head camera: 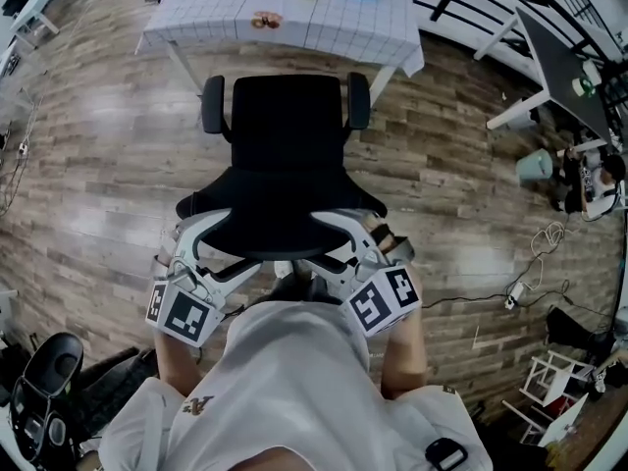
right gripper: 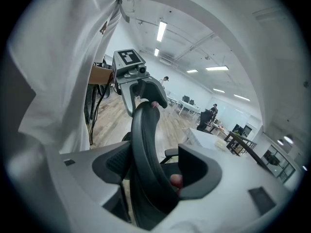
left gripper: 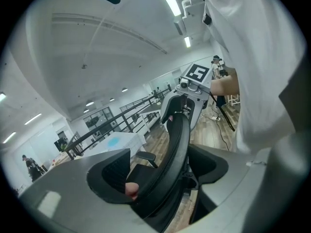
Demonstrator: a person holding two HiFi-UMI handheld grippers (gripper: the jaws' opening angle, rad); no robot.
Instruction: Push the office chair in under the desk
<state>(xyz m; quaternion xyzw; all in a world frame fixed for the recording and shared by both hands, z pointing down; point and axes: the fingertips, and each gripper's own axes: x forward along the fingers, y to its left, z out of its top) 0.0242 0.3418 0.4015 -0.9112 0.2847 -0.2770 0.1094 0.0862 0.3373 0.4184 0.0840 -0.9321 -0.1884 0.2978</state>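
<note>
Seen from above, a black office chair [head camera: 285, 145] stood on the wood floor facing a desk with a white grid-patterned tabletop [head camera: 216, 13]. Its seat was just short of the desk's near edge and not yet underneath. The person stood behind the chair. The left gripper [head camera: 208, 235] and right gripper [head camera: 358, 232] each had wide-set jaws clamped over the top rim of the curved backrest [head camera: 280, 214]. The push seemed about to begin. The next move called for an even, straight shove from both hands so the chair rolled in squarely.
</note>
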